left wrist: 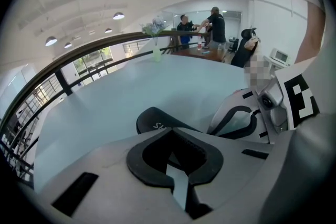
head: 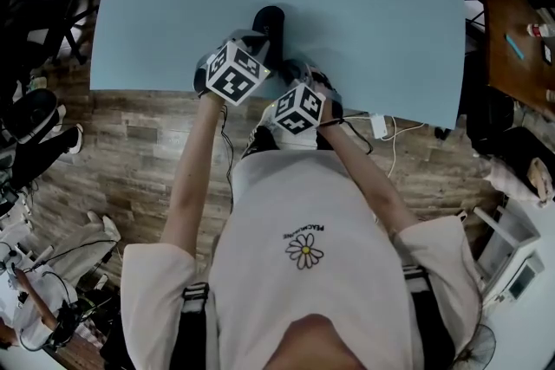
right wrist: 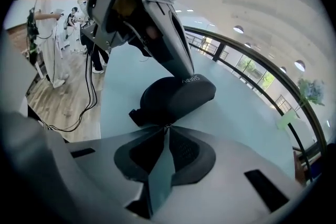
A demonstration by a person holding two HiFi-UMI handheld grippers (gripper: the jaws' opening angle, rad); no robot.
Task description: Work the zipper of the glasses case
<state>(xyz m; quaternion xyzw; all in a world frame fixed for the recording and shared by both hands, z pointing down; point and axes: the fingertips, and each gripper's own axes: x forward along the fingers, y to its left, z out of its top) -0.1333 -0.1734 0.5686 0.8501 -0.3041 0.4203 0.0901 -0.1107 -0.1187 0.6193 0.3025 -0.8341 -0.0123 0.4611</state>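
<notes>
Right gripper [right wrist: 167, 129]: jaws narrow, tips nipping zipper pull [right wrist: 166, 125]; glasses case [right wrist: 176, 96] just beyond fingertips. Left gripper [left wrist: 169, 132]: jaws together, tips pressed on case top. Likely risk: thin pull slipping from shallow tip hold; case skidding.

The flat, matte table top [head: 364, 22] is pale blue. The rounded fabric glasses case [right wrist: 176, 96] is black with pale lettering. Its tiny zipper pull [right wrist: 165, 125] looks silvery, though it is hard to tell. The left gripper [left wrist: 168, 134] and right gripper [right wrist: 167, 128] are light grey with black pads, and each carries a cube patterned in black-and-white squares. The plank floor [head: 130, 152] is brown wood-grain.
</notes>
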